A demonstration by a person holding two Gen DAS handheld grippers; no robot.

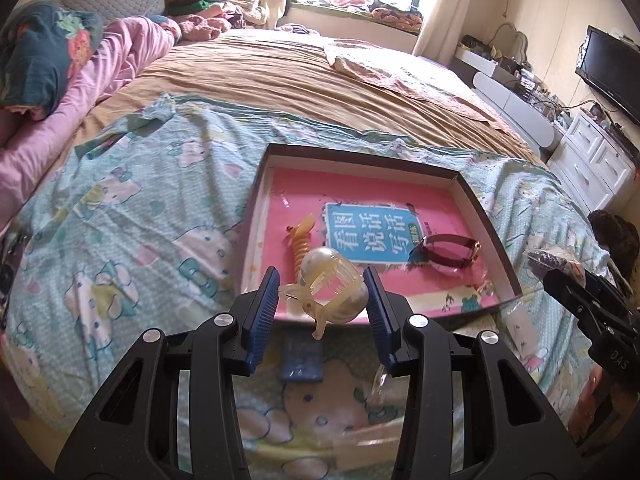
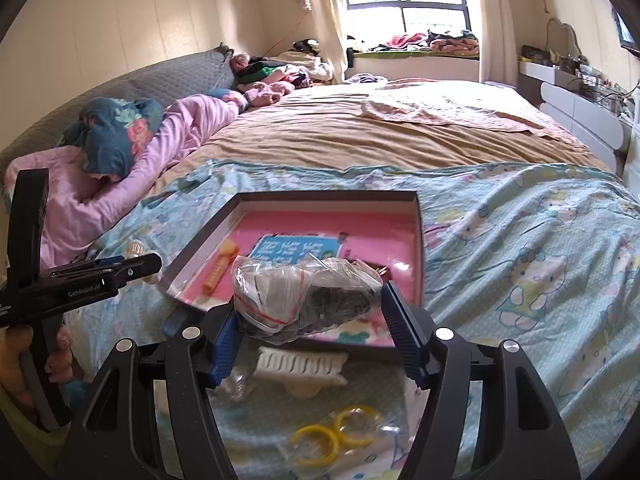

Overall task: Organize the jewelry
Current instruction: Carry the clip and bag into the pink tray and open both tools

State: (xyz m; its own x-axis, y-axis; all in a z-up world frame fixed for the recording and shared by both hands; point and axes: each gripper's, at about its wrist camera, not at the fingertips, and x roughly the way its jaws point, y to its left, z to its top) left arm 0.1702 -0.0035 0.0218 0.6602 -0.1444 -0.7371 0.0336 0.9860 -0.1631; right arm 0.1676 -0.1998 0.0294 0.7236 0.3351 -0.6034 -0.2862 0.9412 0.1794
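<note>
Translucent yellowish hair claw (image 1: 326, 288) sits pinched between the left gripper (image 1: 325, 304) fingers right over the tray (image 1: 488, 216) edge, probably to drop in beside the orange clip (image 1: 302, 240). Right-wrist view: right gripper (image 2: 308, 320) fingers are clamped on a plastic bag (image 2: 304, 292) of dark bits, also hovering at the tray's near rim, while yellow rings (image 2: 332, 434) wait on the bed.

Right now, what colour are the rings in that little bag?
Yellow rings; the right wrist view shows them best.

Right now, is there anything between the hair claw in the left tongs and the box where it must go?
Nothing visible blocks it. The pearly hair claw held in the left tongs is already over the box's near edge.
</note>
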